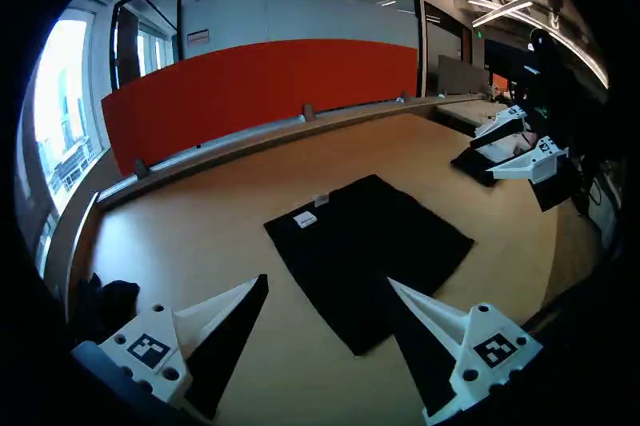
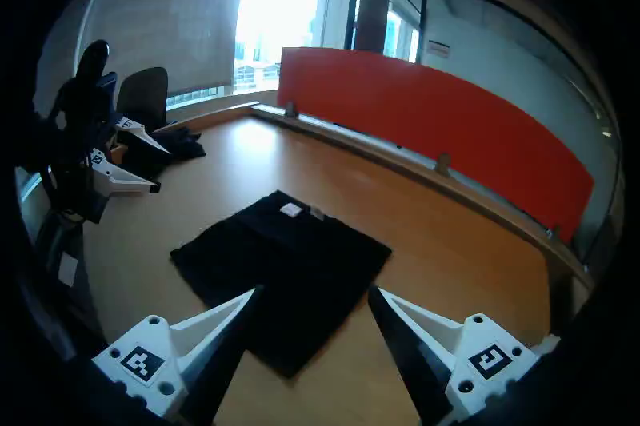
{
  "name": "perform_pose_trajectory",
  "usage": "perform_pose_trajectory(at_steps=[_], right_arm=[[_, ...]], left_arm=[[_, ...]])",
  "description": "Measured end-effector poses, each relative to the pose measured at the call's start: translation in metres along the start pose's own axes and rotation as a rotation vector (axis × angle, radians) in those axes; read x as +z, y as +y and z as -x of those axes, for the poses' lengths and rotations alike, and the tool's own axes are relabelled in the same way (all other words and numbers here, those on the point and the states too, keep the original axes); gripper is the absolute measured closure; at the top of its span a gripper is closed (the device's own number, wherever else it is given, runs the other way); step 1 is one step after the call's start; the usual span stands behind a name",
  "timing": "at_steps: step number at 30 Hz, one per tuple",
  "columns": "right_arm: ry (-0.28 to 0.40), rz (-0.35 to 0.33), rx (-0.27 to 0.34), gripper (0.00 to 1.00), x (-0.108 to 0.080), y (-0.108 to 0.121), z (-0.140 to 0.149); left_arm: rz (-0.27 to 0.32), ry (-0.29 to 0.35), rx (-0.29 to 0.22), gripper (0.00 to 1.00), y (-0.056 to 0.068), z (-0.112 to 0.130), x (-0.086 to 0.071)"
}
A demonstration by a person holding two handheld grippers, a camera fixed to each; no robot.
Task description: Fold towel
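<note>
**Towel flat, both grippers open and off it, each aimed at a near corner**

Left gripper view:
- Left gripper (image 1: 326, 282) has its jaws wide apart and holds nothing. It hangs above the table (image 1: 200, 250) with no contact.
- The towel (image 1: 368, 254) is black and lies flat mid-table, dead ahead and a touch right of the jaw centreline.
- It sits diamond-wise to this camera. One corner points back at the jaws, and the long axis runs from that near corner away to the upper left.
- The near corner falls between the two fingers, closer to the right-hand one, whose tip overlaps the towel's edge in the picture.
- A white label (image 1: 305, 219) sits on the far-left part of the towel.
- Right gripper (image 1: 480, 158) is far off at the right, beyond the towel's right corner, jaws apart, well clear of the cloth.

Right gripper view:
- Its own jaws are spread and empty, above the table.
- The towel is straight ahead, again corner-on, with the near corner between the fingers and biased toward the left-hand one.
- The label is at the far end.
- The left gripper is well off at the left edge, open, near a dark bundle in the table's corner.

Judgement:
- Neither arm is clearly nearer – each has one near corner roughly in line.
- The next move likely turns on dropping each pair of jaws onto its own corner of one short edge.
- The cloth may already be layered, but I can't tell.
</note>
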State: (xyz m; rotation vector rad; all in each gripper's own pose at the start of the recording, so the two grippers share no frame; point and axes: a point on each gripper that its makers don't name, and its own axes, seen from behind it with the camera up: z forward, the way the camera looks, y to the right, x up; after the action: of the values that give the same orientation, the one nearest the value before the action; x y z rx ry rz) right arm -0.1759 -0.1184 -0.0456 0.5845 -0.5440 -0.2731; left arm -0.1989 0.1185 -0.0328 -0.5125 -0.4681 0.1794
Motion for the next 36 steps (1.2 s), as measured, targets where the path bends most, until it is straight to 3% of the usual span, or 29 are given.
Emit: perform_pose_trajectory(at_steps=[8, 18, 36], right_arm=[[-0.049, -0.02, -0.004, 0.0, 0.015, -0.009, 0.029], [-0.114, -0.049, -0.011, 0.0, 0.03, -0.022, 0.065], [-0.214, -0.084, -0.009, 0.0, 0.048, -0.03, 0.114]], left_arm=[[0.018, -0.057, 0.008, 0.0, 0.004, 0.031, 0.014], [0.058, -0.124, 0.035, 0.01, 0.018, 0.066, 0.033], [0.107, -0.226, 0.042, 0.0, 0.034, 0.113, 0.058]])
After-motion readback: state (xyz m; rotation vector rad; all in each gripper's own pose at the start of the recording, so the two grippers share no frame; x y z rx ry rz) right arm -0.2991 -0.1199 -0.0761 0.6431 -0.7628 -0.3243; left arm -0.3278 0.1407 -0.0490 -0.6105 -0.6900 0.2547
